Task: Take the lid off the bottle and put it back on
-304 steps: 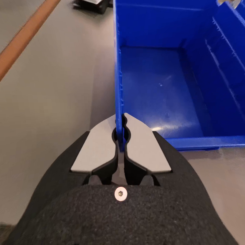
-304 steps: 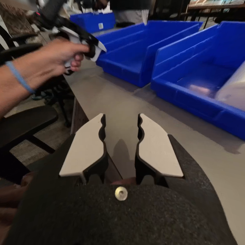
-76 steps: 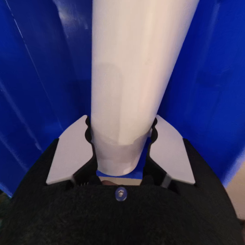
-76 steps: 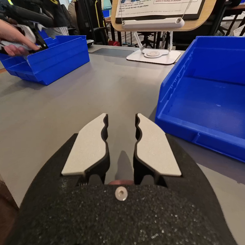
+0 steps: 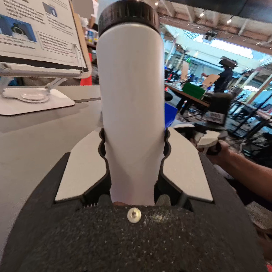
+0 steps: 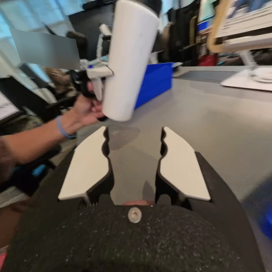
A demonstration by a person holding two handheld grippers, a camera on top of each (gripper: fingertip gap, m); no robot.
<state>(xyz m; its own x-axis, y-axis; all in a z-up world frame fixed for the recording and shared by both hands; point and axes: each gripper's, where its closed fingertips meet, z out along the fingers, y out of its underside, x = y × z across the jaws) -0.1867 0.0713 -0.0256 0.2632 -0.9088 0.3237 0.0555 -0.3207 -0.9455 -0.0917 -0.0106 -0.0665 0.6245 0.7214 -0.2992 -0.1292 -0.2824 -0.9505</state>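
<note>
The bottle (image 5: 132, 88) has a smooth, matt white body and a ribbed black plastic lid (image 5: 128, 14). The table (image 6: 206, 125) is smooth matt grey; the bin (image 6: 156, 82) beyond is glossy blue plastic. The left gripper (image 5: 134, 141) has matt pale fingers (image 5: 83, 164) on a rough, grainy black body.

Both grippers same build: left gripper (image 5: 134, 132) & right gripper (image 6: 134, 132) each w/ 2 pale grey flat finger plates, wavy black inner pads, on a wide black grainy-textured body. One silver hex screw (image 5: 134, 215) centred on the body, just behind the fingers. Person's left hand (image 6: 83, 108): light blue wristband (image 6: 61, 128) on the wrist, no sleeve visible.
</note>
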